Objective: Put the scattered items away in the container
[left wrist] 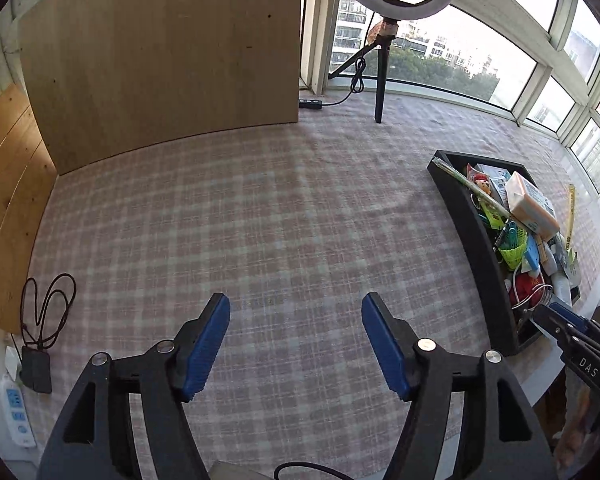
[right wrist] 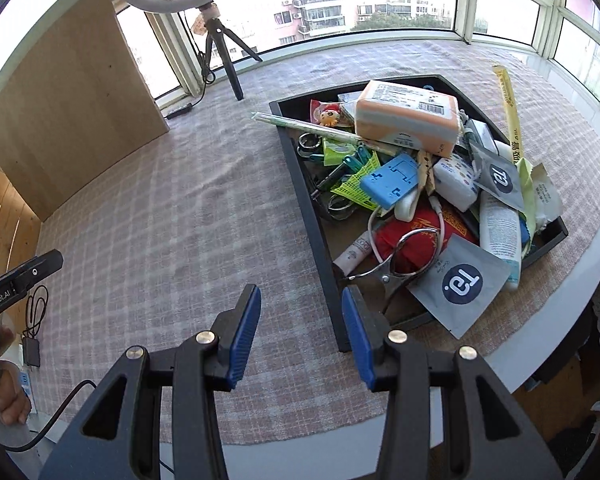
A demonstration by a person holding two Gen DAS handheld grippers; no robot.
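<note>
A black tray (right wrist: 312,216) on the checked cloth holds a heap of small items: an orange tissue pack (right wrist: 408,116), a blue case (right wrist: 392,178), a metal clip (right wrist: 396,264), grey sachets (right wrist: 462,282). A yellow stick packet (right wrist: 510,108) lies on the cloth just behind the tray. My right gripper (right wrist: 300,300) is open and empty, at the tray's near left corner. My left gripper (left wrist: 296,312) is open and empty over bare cloth, left of the tray (left wrist: 480,248). The right gripper's tip (left wrist: 560,320) shows at the tray's near end.
A wooden board (left wrist: 160,60) stands at the back left. A ring light on a tripod (left wrist: 380,80) stands at the back by the windows. A power strip (left wrist: 16,412) and black adapter (left wrist: 36,368) with cable lie at the left table edge.
</note>
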